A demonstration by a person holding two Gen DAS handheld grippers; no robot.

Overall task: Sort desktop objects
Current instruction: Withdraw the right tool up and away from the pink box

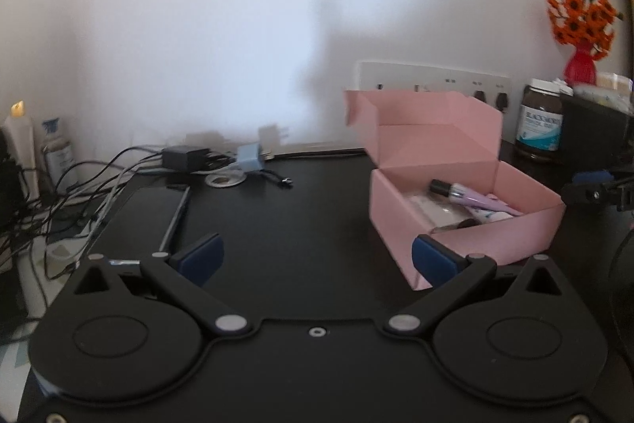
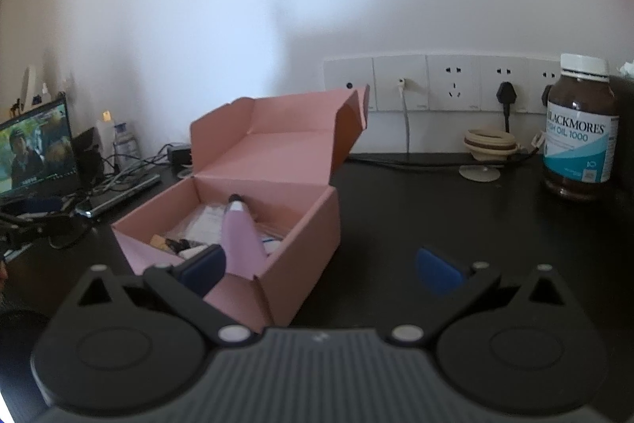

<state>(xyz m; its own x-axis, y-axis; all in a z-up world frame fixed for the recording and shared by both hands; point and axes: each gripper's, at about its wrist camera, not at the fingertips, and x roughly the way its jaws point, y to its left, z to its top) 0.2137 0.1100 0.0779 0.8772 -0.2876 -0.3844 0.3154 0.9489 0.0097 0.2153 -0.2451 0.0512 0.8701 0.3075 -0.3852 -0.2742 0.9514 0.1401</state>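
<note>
Left gripper [image 1: 317,258] sits low over the black desk [image 1: 301,217], blue pads spread wide, nothing between them; its right pad overlaps the near corner of the pink box [image 1: 467,221] in view, contact unclear. Right gripper [image 2: 321,266] likewise spread wide and holding nothing, its left pad in front of the box's near edge.

Box lid stands open toward the white wall [image 1: 198,26]. Inside: a lilac tube [image 2: 241,232] with a dark cap, plus clear packets and small bits too blurred to name.

Desk back edge: tangle of cables [image 1: 79,185], a dark adapter [image 1: 184,157], a row of wall sockets [image 2: 451,82] with a black plug in. Brown pill bottle [image 2: 580,125] stands to the right of the box, well apart. Orange flowers in a red vase [image 1: 580,26] in the far right corner. Small lit screen [image 2: 37,149] at far left.
</note>
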